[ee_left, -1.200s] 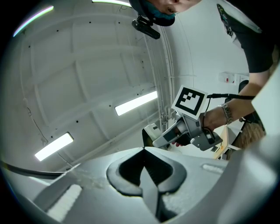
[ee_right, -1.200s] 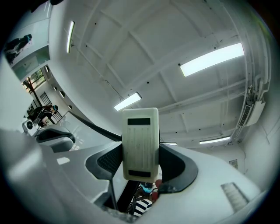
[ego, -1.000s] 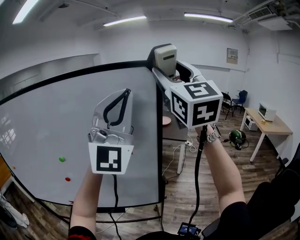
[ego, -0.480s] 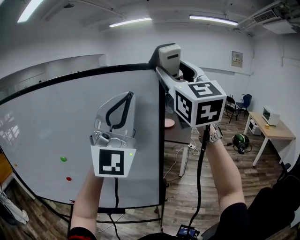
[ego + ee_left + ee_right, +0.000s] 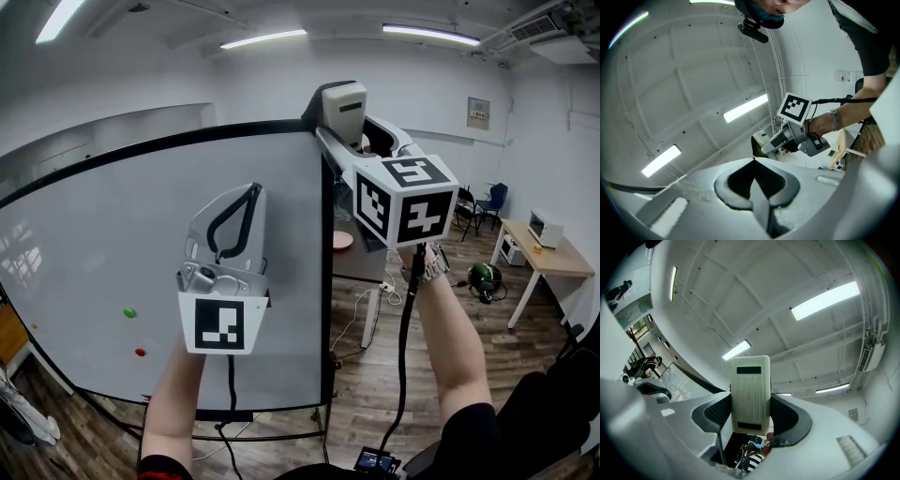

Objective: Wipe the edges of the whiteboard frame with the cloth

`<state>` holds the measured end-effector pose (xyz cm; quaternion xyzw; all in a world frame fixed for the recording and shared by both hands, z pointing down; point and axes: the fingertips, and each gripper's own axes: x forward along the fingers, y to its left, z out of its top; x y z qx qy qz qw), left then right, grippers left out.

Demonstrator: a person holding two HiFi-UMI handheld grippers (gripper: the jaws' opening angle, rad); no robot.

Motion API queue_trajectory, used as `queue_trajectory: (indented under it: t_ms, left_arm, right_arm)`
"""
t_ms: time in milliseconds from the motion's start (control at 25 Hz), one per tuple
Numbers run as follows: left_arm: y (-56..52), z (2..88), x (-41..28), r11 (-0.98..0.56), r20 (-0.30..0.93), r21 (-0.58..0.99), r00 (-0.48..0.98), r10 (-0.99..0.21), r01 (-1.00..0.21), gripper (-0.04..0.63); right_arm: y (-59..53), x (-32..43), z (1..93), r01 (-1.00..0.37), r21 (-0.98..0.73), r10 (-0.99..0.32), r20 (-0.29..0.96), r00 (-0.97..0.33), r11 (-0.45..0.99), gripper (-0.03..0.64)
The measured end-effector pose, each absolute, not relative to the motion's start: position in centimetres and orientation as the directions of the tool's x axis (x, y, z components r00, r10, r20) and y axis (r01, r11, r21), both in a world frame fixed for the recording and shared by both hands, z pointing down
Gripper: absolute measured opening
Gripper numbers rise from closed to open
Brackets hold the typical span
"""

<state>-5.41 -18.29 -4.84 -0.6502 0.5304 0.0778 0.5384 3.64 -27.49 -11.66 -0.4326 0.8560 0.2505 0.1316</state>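
Up high, the right gripper (image 5: pixel 349 131) holds a pale whiteboard eraser (image 5: pixel 339 105), not a soft rag. Its jaws squeeze the eraser from both sides. The eraser's long side runs the same way as the jaws, and its far end sticks out past them and points up at the ceiling. It sits right by the top right corner of the whiteboard (image 5: pixel 122 244), where the black frame (image 5: pixel 325 281) turns down. I cannot tell if it touches the frame.

The right gripper view shows the eraser (image 5: pixel 750 394) face on, with a dark strip near its top and the frame (image 5: pixel 693 373) behind it as a dark line.

The left gripper (image 5: pixel 246 202) is held up in front of the board's white face, lower than the eraser. In its own view the jaws of the left gripper (image 5: pixel 757 187) are pressed together with nothing between them. That view also shows the right gripper (image 5: pixel 774 143) from the side, with the eraser (image 5: pixel 761 139) at its tip.

A green dot (image 5: pixel 128 312) and a red dot (image 5: pixel 140 352) stick to the board.
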Motion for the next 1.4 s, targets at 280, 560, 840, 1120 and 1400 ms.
queue_trajectory:
  t_ms: [280,560,840,1120,1400]
  left_arm:
    - [-19.2,-3.3,-6.4,0.107,-0.652,-0.602,0.409,-0.639,-0.791,0.002]
    - [-19.6,-3.2,-6.5,0.097,-0.646,-0.607,0.418,-0.639,-0.789,0.002]
    - [-19.9,-3.0,-6.7,0.076,-0.641,-0.596,0.417,-0.645,-0.799,0.002]
    - [-20.4,-2.7,-7.1,0.06,-0.635,-0.583,0.408,-0.656,-0.81,0.002]
    - [-20.2,-2.5,-7.1,0.028,-0.634,-0.57,0.418,-0.65,-0.821,0.002]
  right_arm:
    - [-27.5,3.1,-10.8,-0.807,0.317,-0.682,-0.432,-0.59,0.498,0.259]
    - [-27.8,3.1,-10.3,-0.811,0.321,-0.69,-0.425,-0.586,0.49,0.259]
    - [-27.8,3.1,-10.1,-0.818,0.335,-0.7,-0.425,-0.575,0.469,0.259]
    - [-28.0,3.4,-9.6,-0.822,0.335,-0.71,-0.417,-0.568,0.461,0.259]
    - [-28.0,3.3,-9.0,-0.826,0.331,-0.724,-0.402,-0.56,0.455,0.259]
